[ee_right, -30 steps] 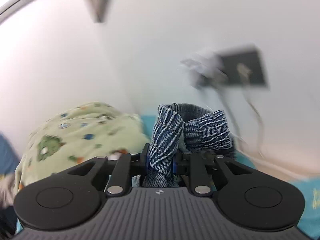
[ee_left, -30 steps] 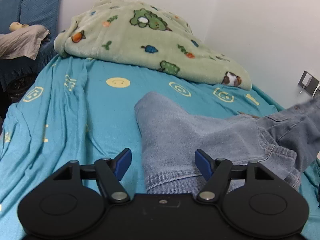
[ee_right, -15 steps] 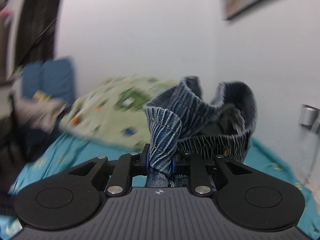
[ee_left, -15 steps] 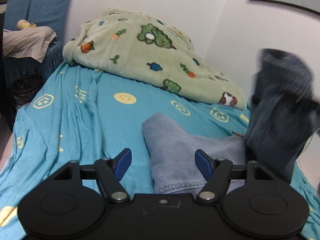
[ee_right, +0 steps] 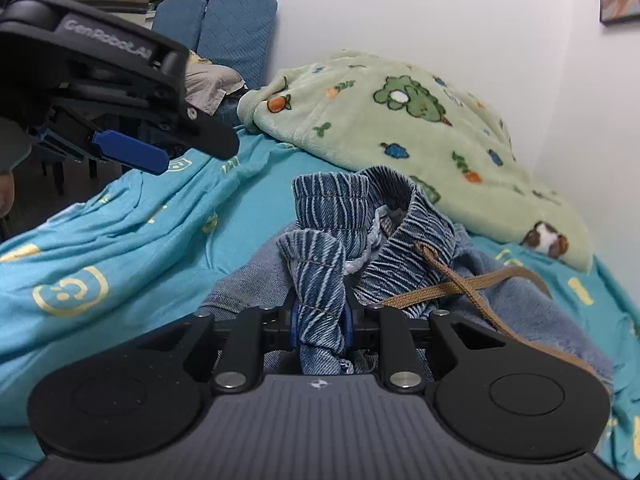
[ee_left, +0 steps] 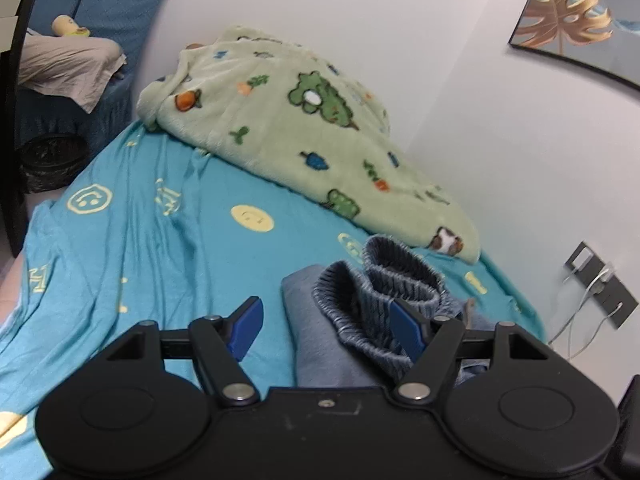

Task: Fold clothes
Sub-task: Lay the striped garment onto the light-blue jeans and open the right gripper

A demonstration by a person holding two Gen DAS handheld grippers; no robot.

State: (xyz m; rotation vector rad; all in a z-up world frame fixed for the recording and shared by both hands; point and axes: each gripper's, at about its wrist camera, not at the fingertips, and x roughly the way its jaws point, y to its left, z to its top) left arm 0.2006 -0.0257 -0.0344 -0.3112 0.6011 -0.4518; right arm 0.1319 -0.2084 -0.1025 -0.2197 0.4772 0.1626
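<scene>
Teal bedsheet [ee_left: 132, 248], left claw [ee_left: 326, 322] spread, right claw [ee_right: 320, 326] clamping jeans [ee_right: 320, 280], drawstring [ee_right: 460, 280] right-view only

Soft, even indoor light fills both views, bright on the white wall [ee_left: 460, 80] with no glare. Shadows are faint, lying only under the green fleece blanket [ee_left: 304, 132]. Both pictures are sharp, without motion blur. Fisheye distortion bends the framed picture [ee_left: 580, 20] and curves the bed sheet [ee_right: 100, 248] toward the edges.

The only readable lettering is "GenRobot.AI", embossed in grey on the black housing of the left gripper [ee_right: 132, 152].
</scene>
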